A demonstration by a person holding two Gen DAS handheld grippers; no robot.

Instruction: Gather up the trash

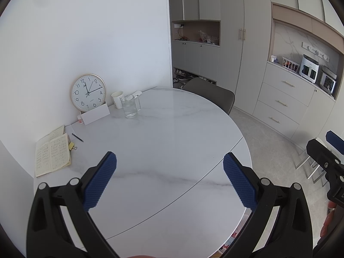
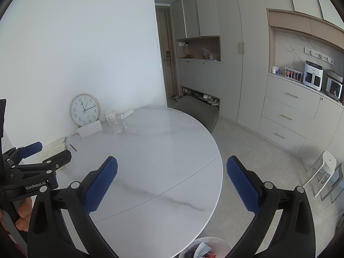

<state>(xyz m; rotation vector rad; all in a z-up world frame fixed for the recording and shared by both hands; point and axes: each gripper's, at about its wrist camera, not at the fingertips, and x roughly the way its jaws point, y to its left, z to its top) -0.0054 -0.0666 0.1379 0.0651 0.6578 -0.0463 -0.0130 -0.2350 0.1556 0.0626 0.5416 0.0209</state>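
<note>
My left gripper [image 1: 169, 161] is open and empty, held above the white marble table [image 1: 172, 133]. My right gripper [image 2: 172, 165] is open and empty, over the table's right edge [image 2: 215, 150]. A trash bin [image 2: 204, 248] with crumpled wrappers inside stands on the floor below the table edge, at the bottom of the right wrist view. The left gripper shows at the left of the right wrist view [image 2: 43, 152]. The right gripper body shows at the right edge of the left wrist view [image 1: 326, 161]. No loose trash shows on the table.
Against the wall stand a clock [image 1: 88, 92], a white card [image 1: 95, 114], a paper cup [image 1: 117, 99] and a glass of water [image 1: 129, 106]. An open notebook [image 1: 52, 154], a pen [image 1: 77, 137] and binder clips [image 1: 72, 146] lie at the left. A chair [image 1: 212, 94] and cabinets [image 1: 283, 101] stand beyond.
</note>
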